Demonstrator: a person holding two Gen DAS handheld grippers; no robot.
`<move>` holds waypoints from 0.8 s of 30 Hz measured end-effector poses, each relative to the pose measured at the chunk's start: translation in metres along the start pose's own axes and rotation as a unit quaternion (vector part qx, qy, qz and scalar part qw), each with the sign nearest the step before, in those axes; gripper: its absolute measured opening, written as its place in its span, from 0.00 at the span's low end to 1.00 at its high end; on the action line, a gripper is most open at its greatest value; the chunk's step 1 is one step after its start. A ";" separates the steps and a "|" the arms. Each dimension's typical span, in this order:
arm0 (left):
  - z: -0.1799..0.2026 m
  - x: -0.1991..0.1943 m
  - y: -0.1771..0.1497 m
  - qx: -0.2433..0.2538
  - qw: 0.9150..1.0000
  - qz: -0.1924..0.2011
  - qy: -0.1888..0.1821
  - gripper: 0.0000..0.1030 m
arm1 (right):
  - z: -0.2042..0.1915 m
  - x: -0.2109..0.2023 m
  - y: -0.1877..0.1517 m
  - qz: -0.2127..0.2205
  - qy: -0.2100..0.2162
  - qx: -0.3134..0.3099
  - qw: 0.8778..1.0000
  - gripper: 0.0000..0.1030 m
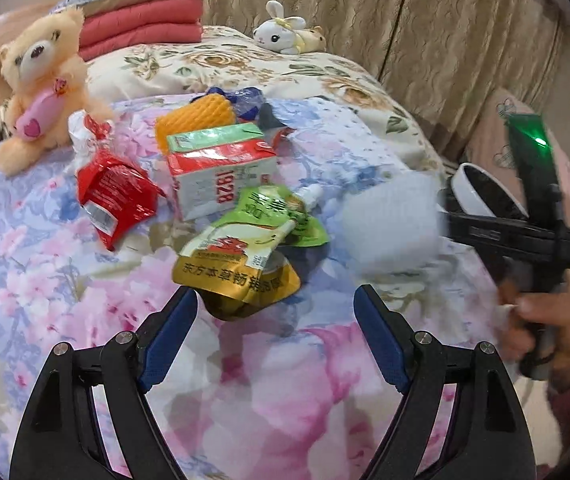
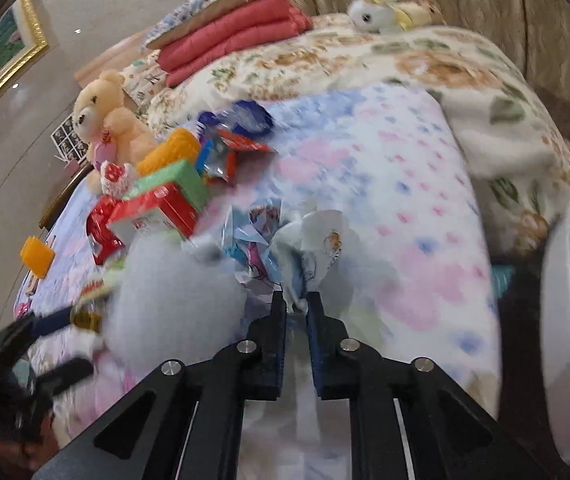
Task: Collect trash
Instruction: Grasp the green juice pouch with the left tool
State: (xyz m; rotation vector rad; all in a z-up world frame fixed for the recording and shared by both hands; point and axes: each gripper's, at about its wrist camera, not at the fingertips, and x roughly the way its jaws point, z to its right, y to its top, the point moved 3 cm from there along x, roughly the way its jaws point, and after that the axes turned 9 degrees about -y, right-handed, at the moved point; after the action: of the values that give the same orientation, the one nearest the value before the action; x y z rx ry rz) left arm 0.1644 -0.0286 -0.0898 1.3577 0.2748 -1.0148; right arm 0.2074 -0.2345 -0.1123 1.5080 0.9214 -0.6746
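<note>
Wrapper point(image 2: 285, 248) crumpled, pinched between right tongs point(image 2: 296, 304); gold pouch point(image 1: 237, 276) just beyond wide left tongs point(image 1: 275, 300).

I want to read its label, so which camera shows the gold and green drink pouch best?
The left wrist view: the gold and green drink pouch lies sharp and unobstructed just ahead of the open left gripper. In the right wrist view only a blurred sliver shows at the left edge.
</note>
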 end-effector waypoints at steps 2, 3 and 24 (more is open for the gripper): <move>-0.006 -0.001 0.004 0.002 1.000 0.001 0.012 0.80 | 0.011 -0.007 -0.006 0.003 -0.010 0.013 1.000 0.48; -0.009 -0.002 0.004 0.003 1.000 0.003 0.015 0.81 | 0.016 -0.012 -0.008 0.009 -0.010 0.020 1.000 0.55; -0.018 0.025 -0.001 0.004 1.000 -0.031 0.003 0.55 | -0.011 -0.024 -0.031 0.038 0.085 0.091 0.991 0.26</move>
State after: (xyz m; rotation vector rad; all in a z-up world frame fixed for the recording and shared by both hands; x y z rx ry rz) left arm 0.1849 -0.0233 -0.1119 1.3672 0.3198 -1.0635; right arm 0.1673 -0.2276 -0.1074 1.7761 0.9449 -0.5928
